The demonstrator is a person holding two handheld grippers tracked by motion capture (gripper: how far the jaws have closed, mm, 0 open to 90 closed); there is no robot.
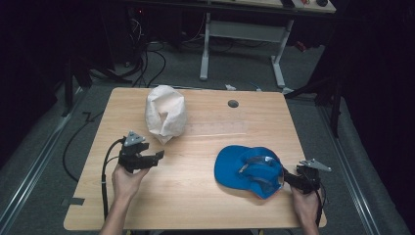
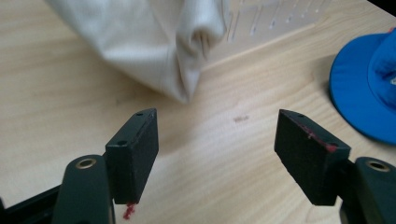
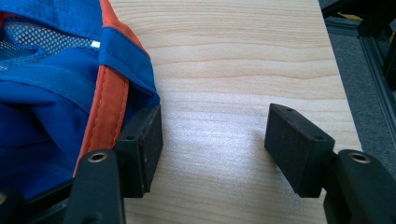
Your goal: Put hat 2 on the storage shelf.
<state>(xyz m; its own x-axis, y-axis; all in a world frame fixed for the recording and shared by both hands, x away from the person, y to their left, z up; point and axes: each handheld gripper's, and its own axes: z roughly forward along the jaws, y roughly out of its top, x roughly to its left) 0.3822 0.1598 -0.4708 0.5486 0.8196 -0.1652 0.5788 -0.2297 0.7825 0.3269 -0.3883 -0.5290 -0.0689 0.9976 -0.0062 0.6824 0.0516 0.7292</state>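
High view: left claw (image 1: 157, 155) hovering over bare worktop (image 1: 195, 196), just short of the white cloth bag (image 1: 165, 113) lying ahead of it; right claw (image 1: 285, 177) low at the near edge of the blue bucket hat (image 1: 249, 170), which lies upturned, directly ahead of and touching that claw.

Left gripper view: jaws spread wide, holding nothing, touching nothing; bag's folded corner (image 2: 182, 88) ahead and apart, hat brim (image 2: 359, 88) far off to the right.

Right gripper view: jaws wide apart, gripping nothing; left jaw pressed against the hat's orange-trimmed edge (image 3: 105, 112), right jaw over bare wood.

Likely risks: closing from here would pinch air, since the fabric sits outside the gap rather than between the jaws; pushing forward could simply shove the soft hat along the worktop or crumple its brim.
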